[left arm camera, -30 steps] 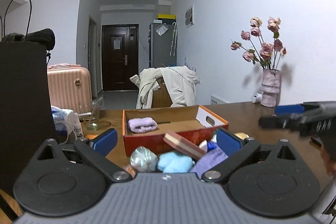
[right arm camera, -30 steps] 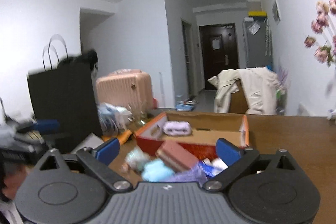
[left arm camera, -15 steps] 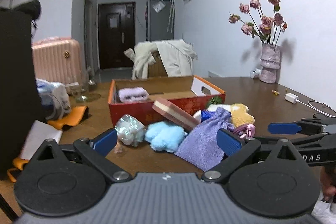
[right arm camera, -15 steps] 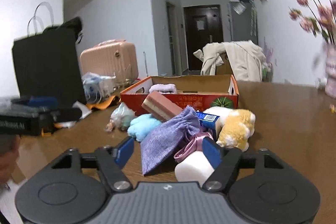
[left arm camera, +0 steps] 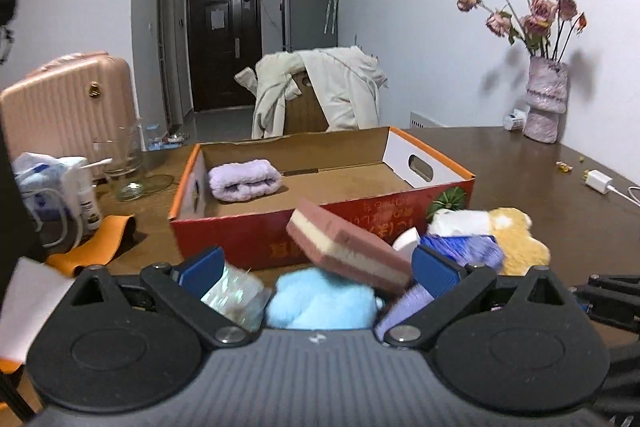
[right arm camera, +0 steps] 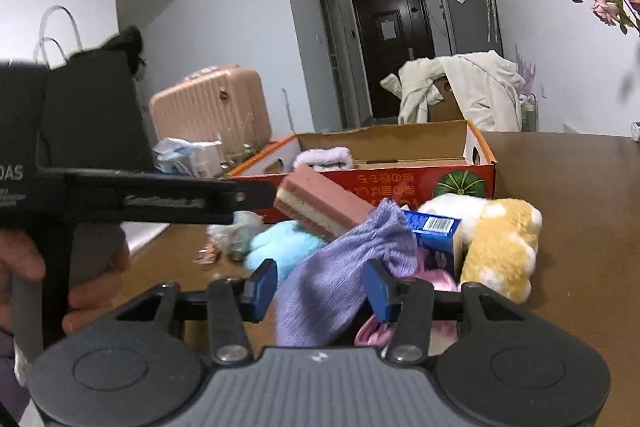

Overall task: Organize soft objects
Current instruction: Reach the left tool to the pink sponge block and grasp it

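The right tongs (right arm camera: 320, 287) are closing around a purple knit pouch (right arm camera: 340, 267) that lies between their blue pads; the pads do not yet press on it. Just right of these tongs sit a pink satin ribbon (right arm camera: 434, 281) and a yellow and white plush toy (right arm camera: 500, 243), and a blue packet (right arm camera: 434, 229) with a white barcode label shows just beyond the right pad. The left tongs (left arm camera: 316, 267) stand wide apart and hold nothing; between their pads lie a light blue fluffy toy (left arm camera: 320, 301) and, propped above it, a pink and cream sponge (left arm camera: 344, 247), with a shiny crinkled wrapper (left arm camera: 234, 295) at the left pad. Straight ahead of both tongs stands an orange cardboard box (left arm camera: 256, 235) with red printed characters seen upside down, too blurred to read, and a green pumpkin picture; a folded lilac towel (left arm camera: 244, 179) lies inside it at the left. On the left tongs' body, seen from the right wrist, the letters "DAS" (right arm camera: 12, 173) can be read.
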### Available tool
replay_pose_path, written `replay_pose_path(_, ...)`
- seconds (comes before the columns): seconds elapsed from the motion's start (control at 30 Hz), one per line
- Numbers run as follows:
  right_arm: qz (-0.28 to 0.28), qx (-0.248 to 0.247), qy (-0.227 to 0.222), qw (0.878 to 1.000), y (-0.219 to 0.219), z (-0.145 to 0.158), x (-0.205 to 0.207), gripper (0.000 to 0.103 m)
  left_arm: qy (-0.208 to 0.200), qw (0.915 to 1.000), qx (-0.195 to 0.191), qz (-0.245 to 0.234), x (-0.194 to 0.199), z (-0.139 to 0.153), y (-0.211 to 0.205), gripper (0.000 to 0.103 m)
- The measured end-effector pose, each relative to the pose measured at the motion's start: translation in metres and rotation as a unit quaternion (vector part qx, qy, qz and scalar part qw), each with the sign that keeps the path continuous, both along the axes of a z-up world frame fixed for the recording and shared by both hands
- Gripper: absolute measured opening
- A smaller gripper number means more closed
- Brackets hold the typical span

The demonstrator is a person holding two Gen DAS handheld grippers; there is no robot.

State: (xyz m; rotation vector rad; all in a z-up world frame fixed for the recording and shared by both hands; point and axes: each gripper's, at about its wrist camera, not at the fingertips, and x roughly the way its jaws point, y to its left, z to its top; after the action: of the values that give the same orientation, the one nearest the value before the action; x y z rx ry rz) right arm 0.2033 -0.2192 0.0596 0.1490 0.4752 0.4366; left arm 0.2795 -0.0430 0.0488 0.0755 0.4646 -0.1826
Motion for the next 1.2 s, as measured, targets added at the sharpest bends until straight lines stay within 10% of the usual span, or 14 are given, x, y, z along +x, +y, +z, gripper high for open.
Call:
replay_pose_path(0.2,-0.008,-0.003,0.016,1.0,0.005,-0.004,0.039,0.047,0.041,0.998,-0.046,-0.013,0.056,-0.006,-0.005,0.081)
replay_pose_path(0.37,-0.017,0.002,0.029,0.999,0.0,-0.015,0.048,0.048,0.069,0.9948,-0.074,-0.006,0.071,-0.014,-0.002,0.028)
replay_pose_path(0.7,-0.036,0.006,0.014,0.999,-0.007,-0.008,0.037,0.053,-0.016,0.9905,-0.136,0.001,-0.002,0.038,0.025,0.015)
replay_pose_path(0.93,-0.046,0.019,-0.011,0.999,-0.022,0.015,0.001,0.054,0.036,0.9722,-0.23,0.025,-0.071,0.016,0.068,0.013)
replay_pose_path(1.2,0.02,0.044,0.03,0.998,0.0,0.002,-0.038,0.056,0.095,0.9703,-0.217,0.049,-0.106,-0.039,0.085,0.014)
